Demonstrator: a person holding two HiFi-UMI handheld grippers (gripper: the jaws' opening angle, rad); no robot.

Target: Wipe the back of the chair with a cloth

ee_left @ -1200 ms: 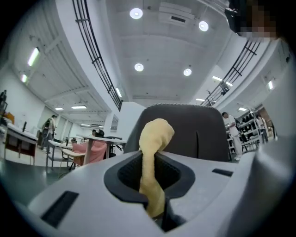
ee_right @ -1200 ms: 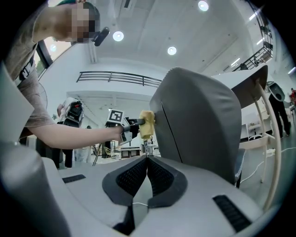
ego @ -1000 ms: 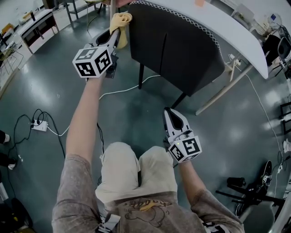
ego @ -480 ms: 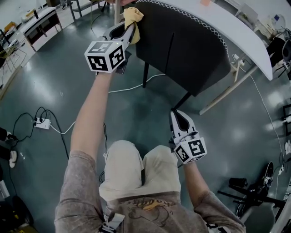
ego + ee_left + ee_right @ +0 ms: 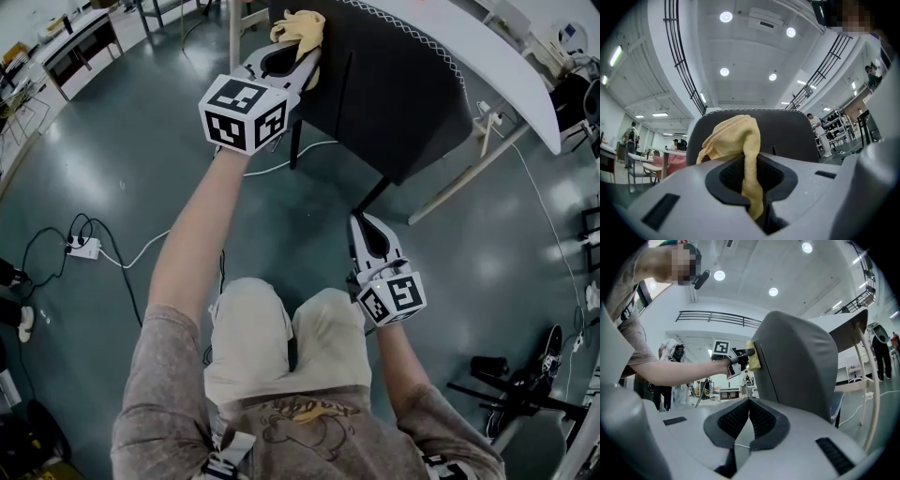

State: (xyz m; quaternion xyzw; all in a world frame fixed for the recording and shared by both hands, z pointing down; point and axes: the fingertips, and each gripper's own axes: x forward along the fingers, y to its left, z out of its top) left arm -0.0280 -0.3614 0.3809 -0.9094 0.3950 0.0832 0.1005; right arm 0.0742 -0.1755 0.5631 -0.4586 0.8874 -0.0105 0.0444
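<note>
Cloth [image 5: 300, 28] pinched between left gripper [image 5: 298, 58] fingers at chair back [image 5: 394, 94]; right gripper [image 5: 361, 221] fingers together, empty.

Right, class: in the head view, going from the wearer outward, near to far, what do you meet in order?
shorts → right gripper → left gripper → yellow cloth. The chair back overlaps these, so it is left out.

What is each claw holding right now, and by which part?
Left claw is shut on the yellow cloth, pinching one hanging fold; the bunched rest touches the chair back. Right claw is shut, empty.
</note>
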